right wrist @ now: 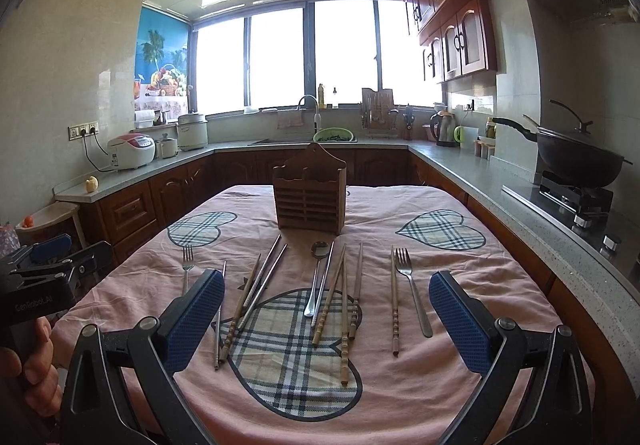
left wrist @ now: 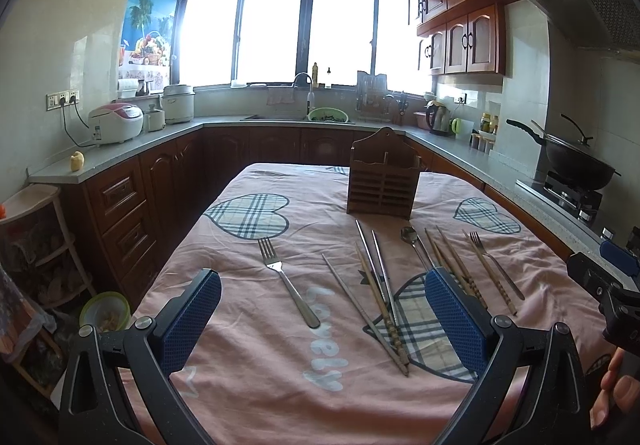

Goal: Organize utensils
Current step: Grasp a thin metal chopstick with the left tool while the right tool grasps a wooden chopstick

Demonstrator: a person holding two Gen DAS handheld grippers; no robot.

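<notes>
A wooden utensil holder (left wrist: 383,181) (right wrist: 310,193) stands upright at the far side of the pink-clothed table (left wrist: 256,357) (right wrist: 400,397). In front of it lie a left fork (left wrist: 288,281) (right wrist: 186,265), a right fork (left wrist: 496,269) (right wrist: 412,289), a spoon (left wrist: 416,245) (right wrist: 316,277), several metal chopsticks (left wrist: 378,265) (right wrist: 264,277) and several wooden chopsticks (left wrist: 384,321) (right wrist: 344,325). My left gripper (left wrist: 324,319) is open and empty above the near table. My right gripper (right wrist: 326,321) is open and empty over the chopsticks; it also shows in the left wrist view (left wrist: 608,277).
Counters (right wrist: 520,197) run around the table on three sides. A wok on a stove (right wrist: 576,165) is at right, rice cookers (right wrist: 132,151) at left, a sink with a green bowl (right wrist: 334,135) at the back. A shelf rack (left wrist: 36,245) stands left of the table.
</notes>
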